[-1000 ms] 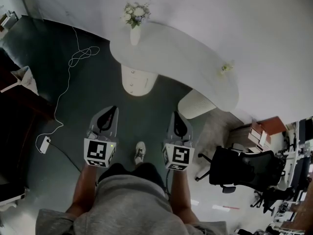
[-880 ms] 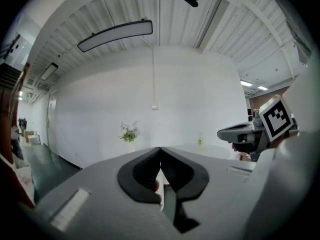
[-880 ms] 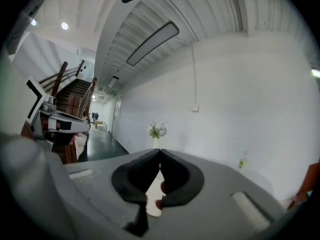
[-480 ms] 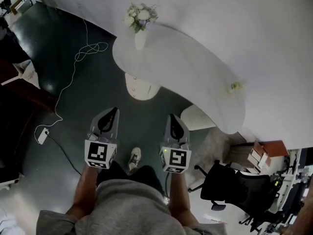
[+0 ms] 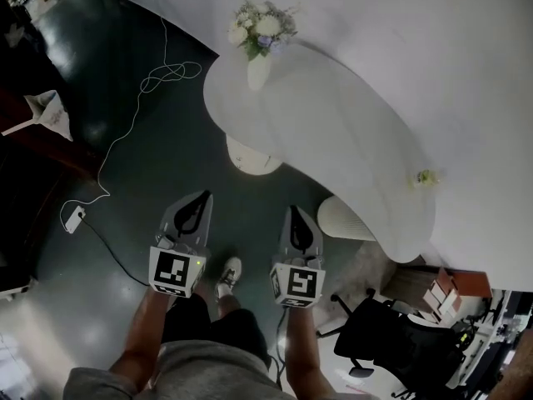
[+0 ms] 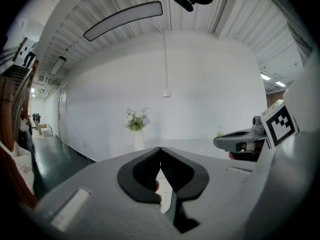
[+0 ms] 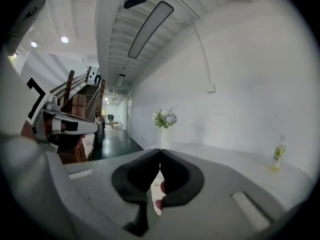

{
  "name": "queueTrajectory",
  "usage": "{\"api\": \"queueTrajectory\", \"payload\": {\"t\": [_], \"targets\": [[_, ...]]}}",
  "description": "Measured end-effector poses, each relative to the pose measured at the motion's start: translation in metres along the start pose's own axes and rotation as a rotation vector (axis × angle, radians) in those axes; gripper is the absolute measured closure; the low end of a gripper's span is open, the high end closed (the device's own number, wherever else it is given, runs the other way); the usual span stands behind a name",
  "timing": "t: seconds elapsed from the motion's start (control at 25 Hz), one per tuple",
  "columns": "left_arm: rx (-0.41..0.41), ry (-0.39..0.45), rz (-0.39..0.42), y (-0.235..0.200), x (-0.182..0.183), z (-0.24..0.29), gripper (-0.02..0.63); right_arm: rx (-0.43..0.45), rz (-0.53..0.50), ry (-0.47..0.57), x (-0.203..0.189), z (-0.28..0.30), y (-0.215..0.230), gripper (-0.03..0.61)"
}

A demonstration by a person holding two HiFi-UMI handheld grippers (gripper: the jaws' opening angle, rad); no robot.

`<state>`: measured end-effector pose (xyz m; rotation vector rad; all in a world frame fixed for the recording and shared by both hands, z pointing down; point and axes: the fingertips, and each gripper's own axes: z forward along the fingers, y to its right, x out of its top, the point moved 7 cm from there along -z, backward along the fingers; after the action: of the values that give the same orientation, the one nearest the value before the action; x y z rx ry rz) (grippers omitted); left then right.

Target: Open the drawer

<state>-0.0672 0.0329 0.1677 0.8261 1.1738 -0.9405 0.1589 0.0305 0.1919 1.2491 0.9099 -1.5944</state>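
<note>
A white curved table [image 5: 333, 132] stands ahead on two round white pedestals. The left pedestal [image 5: 252, 155] looks like the drawer unit; its front is too small to make out in the head view. My left gripper [image 5: 201, 198] and right gripper [image 5: 297, 213] are held side by side over the dark floor, short of the table and pointing at it. Both are shut with nothing between the jaws. In the left gripper view the jaws [image 6: 160, 149] meet, with the flower vase [image 6: 137, 126] beyond. The right gripper view shows its jaws [image 7: 160, 150] touching, with a strip of white pedestal front behind them.
A vase of flowers [image 5: 260, 36] and a small bottle [image 5: 425, 177] stand on the table. A white cable [image 5: 125, 132] and its plug block [image 5: 73, 219] lie on the floor at left. A black office chair [image 5: 400, 340] and boxes [image 5: 437, 288] are at lower right. My shoe [image 5: 226, 273] shows below.
The table and vase have drawn closer and slid down the head view as the person walks toward them. Both grippers have come forward with the person, still shut.
</note>
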Motion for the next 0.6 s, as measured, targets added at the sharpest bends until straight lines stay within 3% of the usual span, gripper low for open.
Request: {"api": "queueTrajectory", "payload": {"t": [0.6], "targets": [[-0.094, -0.116, -0.029, -0.039, -0.151, 0.104, 0.603, -0.061, 0.022, -0.083, -0.132, 0.104, -0.017, 0.574]]}}
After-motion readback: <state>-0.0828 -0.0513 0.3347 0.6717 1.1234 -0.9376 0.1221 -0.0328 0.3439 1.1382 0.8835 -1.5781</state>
